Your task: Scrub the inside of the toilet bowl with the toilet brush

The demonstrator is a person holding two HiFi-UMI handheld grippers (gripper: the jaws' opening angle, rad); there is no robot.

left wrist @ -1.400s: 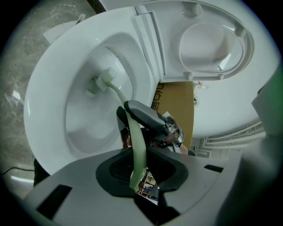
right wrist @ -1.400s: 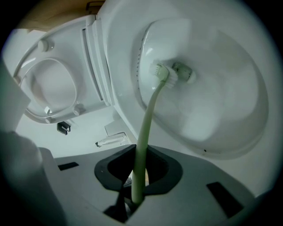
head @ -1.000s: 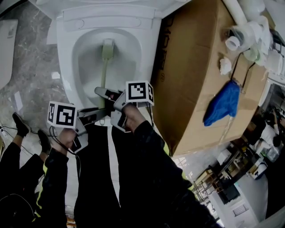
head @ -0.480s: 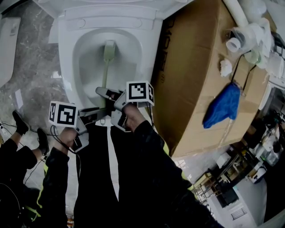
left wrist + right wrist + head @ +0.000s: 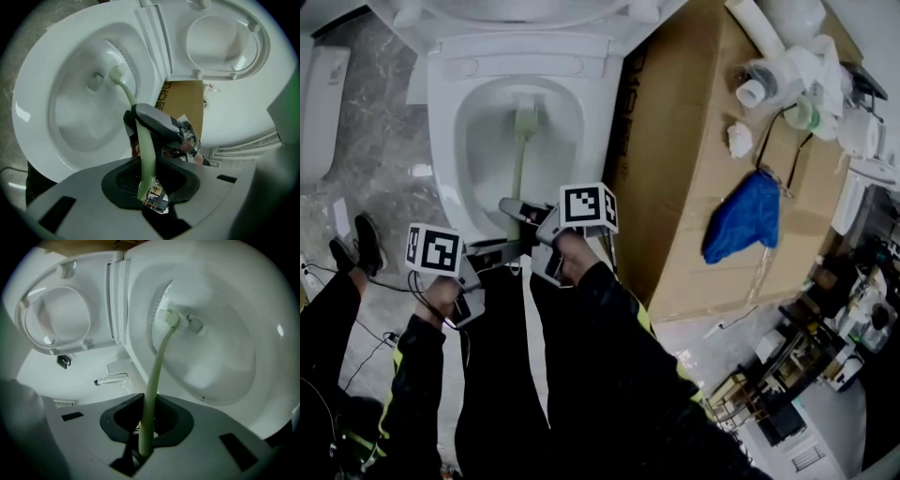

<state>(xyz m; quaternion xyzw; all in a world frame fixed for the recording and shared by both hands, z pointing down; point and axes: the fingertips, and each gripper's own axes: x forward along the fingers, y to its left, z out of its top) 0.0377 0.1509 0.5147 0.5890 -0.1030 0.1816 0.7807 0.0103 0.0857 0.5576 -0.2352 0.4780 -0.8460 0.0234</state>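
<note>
The white toilet bowl (image 5: 442,192) fills the upper left of the head view. A toilet brush with a pale green handle (image 5: 519,173) reaches into it, its head (image 5: 525,117) against the far inner wall. My right gripper (image 5: 514,204) is shut on the handle near the bowl's front rim. My left gripper (image 5: 510,247) is shut on the handle's lower end, just behind. In the left gripper view the handle (image 5: 144,159) runs from my jaws under the right gripper (image 5: 159,124) to the brush head (image 5: 117,74). The right gripper view shows the brush head (image 5: 171,318) near the bowl's outlet.
A large cardboard box (image 5: 694,141) stands right beside the toilet, with a blue cloth (image 5: 741,220) and white pipe fittings (image 5: 773,66) on it. The seat and lid (image 5: 227,42) are raised. A person's shoes (image 5: 366,234) and cables lie on the floor at left.
The head view has shifted a little, so the toilet sits lower in frame. A bystander's foot at left moved. Both grippers keep their hold and the brush stays in the bowl.
</note>
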